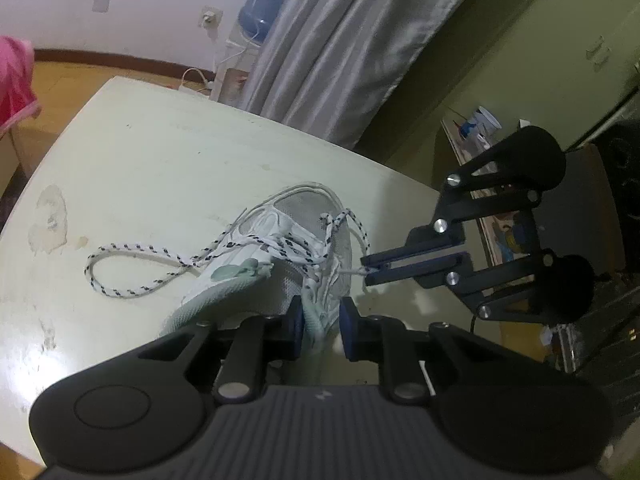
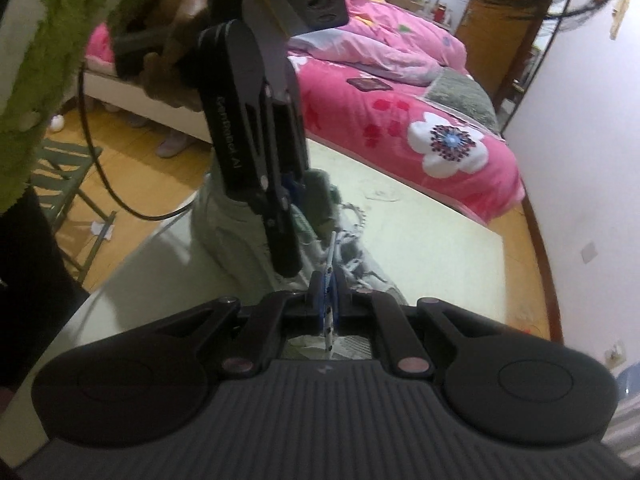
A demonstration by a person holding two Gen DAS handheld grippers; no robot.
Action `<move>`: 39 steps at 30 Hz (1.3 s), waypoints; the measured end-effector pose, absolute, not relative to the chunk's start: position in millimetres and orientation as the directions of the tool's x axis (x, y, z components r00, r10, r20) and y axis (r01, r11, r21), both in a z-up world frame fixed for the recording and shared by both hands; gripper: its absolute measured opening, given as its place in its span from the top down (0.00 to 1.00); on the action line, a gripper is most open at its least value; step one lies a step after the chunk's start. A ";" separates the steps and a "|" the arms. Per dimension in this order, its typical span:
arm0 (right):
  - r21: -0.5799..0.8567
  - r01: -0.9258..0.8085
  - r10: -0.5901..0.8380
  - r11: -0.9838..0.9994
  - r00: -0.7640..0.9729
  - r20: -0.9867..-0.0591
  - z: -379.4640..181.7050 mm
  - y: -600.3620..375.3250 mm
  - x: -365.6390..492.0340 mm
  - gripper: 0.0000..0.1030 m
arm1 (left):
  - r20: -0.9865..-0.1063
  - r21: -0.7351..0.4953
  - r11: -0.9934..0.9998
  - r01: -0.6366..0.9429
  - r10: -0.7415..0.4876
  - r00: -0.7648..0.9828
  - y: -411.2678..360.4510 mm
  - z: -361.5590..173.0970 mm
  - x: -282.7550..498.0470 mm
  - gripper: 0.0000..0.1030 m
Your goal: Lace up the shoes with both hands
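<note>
Left wrist view shows your right hand-held gripper (image 1: 370,271) clamped on the lace tip (image 1: 352,270), while the left hand-held gripper (image 1: 322,320) stands narrow around the sneaker (image 1: 280,276) tongue, contact unclear. The sneaker sits near the desk (image 1: 160,152) edge closest to you. Pull too hard and the speckled lace (image 1: 132,256) could slip free or drag the shoe off. Right wrist view: the other gripper's lettering reads roughly "GenRobot.AI".
</note>
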State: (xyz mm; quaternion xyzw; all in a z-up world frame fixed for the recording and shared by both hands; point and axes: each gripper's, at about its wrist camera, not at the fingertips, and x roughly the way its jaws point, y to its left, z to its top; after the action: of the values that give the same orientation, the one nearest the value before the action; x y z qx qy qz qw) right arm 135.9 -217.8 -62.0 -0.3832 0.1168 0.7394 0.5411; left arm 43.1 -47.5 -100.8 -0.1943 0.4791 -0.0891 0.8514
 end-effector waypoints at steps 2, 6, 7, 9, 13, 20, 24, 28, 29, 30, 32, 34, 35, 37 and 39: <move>-0.247 -0.882 0.705 -0.401 -0.126 -0.698 -64.4 -218.5 134.3 0.98 | -0.780 -0.398 0.917 -0.009 -0.333 0.530 -48.4 -101.6 42.9 0.89; -0.244 -0.882 0.700 -0.403 -0.126 -0.703 -69.1 -219.2 134.1 0.98 | -0.774 -0.375 0.927 0.028 -0.329 0.540 -49.7 -102.6 41.9 0.90; -0.239 -0.884 0.699 -0.401 -0.127 -0.704 -70.0 -219.6 134.7 0.98 | -0.773 -0.370 0.928 0.031 -0.327 0.543 -50.4 -103.2 41.8 0.89; -0.235 -0.886 0.695 -0.400 -0.126 -0.708 -72.2 -219.9 135.2 0.98 | -0.771 -0.366 0.930 0.041 -0.327 0.547 -51.5 -103.7 41.8 0.89; -0.218 -0.896 0.682 -0.388 -0.119 -0.722 -76.9 -216.9 136.2 0.97 | -0.769 -0.353 0.934 0.057 -0.324 0.551 -53.5 -103.9 42.0 0.89; -0.263 -0.870 0.680 -0.417 -0.107 -0.725 -80.9 -214.9 128.4 0.97 | -0.767 -0.269 0.954 0.131 -0.295 0.570 -65.9 -101.8 39.5 0.89; -0.314 -0.835 0.670 -0.451 -0.085 -0.738 -84.6 -211.5 120.8 0.97 | -0.765 -0.225 0.960 0.166 -0.280 0.580 -73.1 -101.7 39.3 0.89; -0.358 -0.802 0.667 -0.477 -0.066 -0.742 -85.4 -212.7 113.3 0.97 | -0.762 -0.198 0.962 0.187 -0.271 0.588 -77.6 -103.2 39.9 0.89; -0.371 -0.793 0.668 -0.483 -0.060 -0.742 -85.6 -213.1 111.5 0.97 | -0.762 -0.192 0.963 0.192 -0.269 0.589 -78.5 -103.5 40.0 0.88; -0.383 -0.785 0.668 -0.486 -0.052 -0.742 -85.8 -213.1 110.1 0.97 | -0.761 -0.187 0.963 0.197 -0.268 0.591 -79.2 -104.0 40.3 0.88; -0.404 -0.771 0.669 -0.492 -0.037 -0.742 -86.0 -213.2 107.6 0.97 | -0.759 -0.176 0.962 0.207 -0.267 0.594 -80.9 -105.2 41.0 0.88; -0.424 -0.760 0.672 -0.492 -0.023 -0.740 -86.2 -212.0 106.5 0.97 | -0.756 -0.169 0.962 0.216 -0.267 0.597 -82.1 -105.7 41.3 0.88; -0.435 -0.753 0.673 -0.494 -0.015 -0.739 -86.4 -212.0 105.7 0.97 | -0.755 -0.166 0.961 0.221 -0.268 0.599 -82.7 -105.8 41.4 0.88; -0.455 -0.740 0.677 -0.495 -0.001 -0.736 -86.7 -211.4 105.0 0.97 | -0.751 -0.159 0.960 0.232 -0.270 0.603 -84.2 -106.8 41.4 0.88; -0.469 -0.731 0.680 -0.496 0.009 -0.733 -87.3 -210.9 104.2 0.97 | -0.747 -0.148 0.958 0.245 -0.271 0.607 -85.5 -107.8 41.6 0.88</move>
State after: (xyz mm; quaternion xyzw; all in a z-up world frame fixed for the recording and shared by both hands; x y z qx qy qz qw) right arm 104.2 -210.9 -87.3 -0.5029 0.0254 0.7035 0.5016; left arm 41.5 -85.5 -107.8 -0.0154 0.4194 -0.1438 0.8962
